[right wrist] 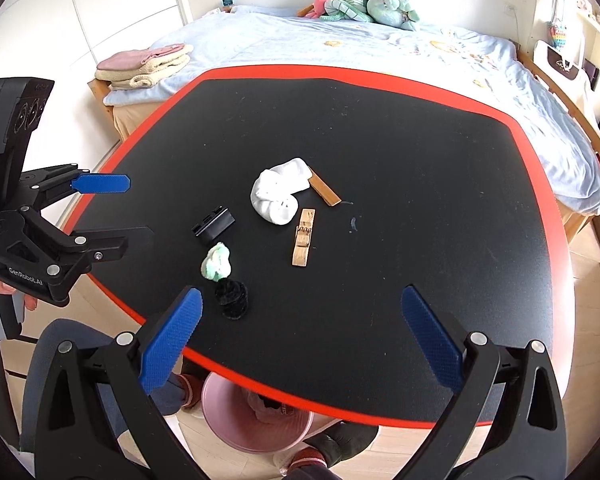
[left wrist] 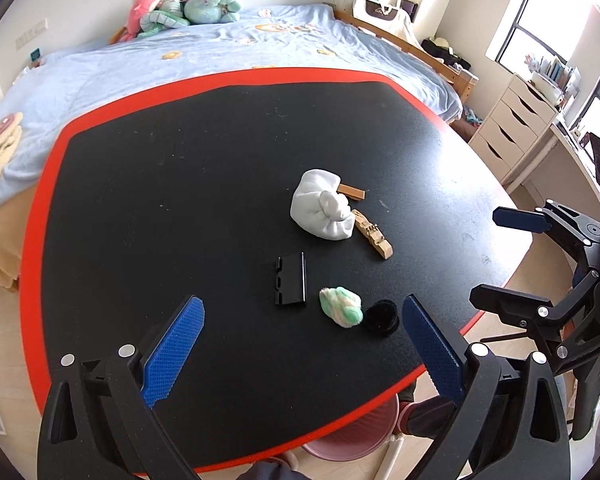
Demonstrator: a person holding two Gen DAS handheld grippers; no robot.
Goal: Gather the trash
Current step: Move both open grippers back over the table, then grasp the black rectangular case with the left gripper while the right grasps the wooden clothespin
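On the black table (left wrist: 180, 184) lie a crumpled green-white wad (left wrist: 341, 306), a black fuzzy ring (left wrist: 381, 317) touching it, a black clip box (left wrist: 290, 284), a rolled white sock (left wrist: 323, 210), a wooden clothespin (left wrist: 373, 234) and a wooden stick (left wrist: 352, 191). My left gripper (left wrist: 302, 346) is open and empty, held above the near table edge before the wad. My right gripper (right wrist: 300, 338) is open and empty, above the near edge; the wad (right wrist: 217, 263), ring (right wrist: 231, 298), box (right wrist: 213, 225), sock (right wrist: 278, 196) and clothespin (right wrist: 303, 237) lie ahead of it.
A pink bin (right wrist: 256, 420) stands on the floor under the near table edge, also in the left wrist view (left wrist: 352, 436). A bed (left wrist: 220, 48) with plush toys lies behind the table. A white drawer unit (left wrist: 512, 128) stands at the right. Folded towels (right wrist: 144, 66) lie on the bed.
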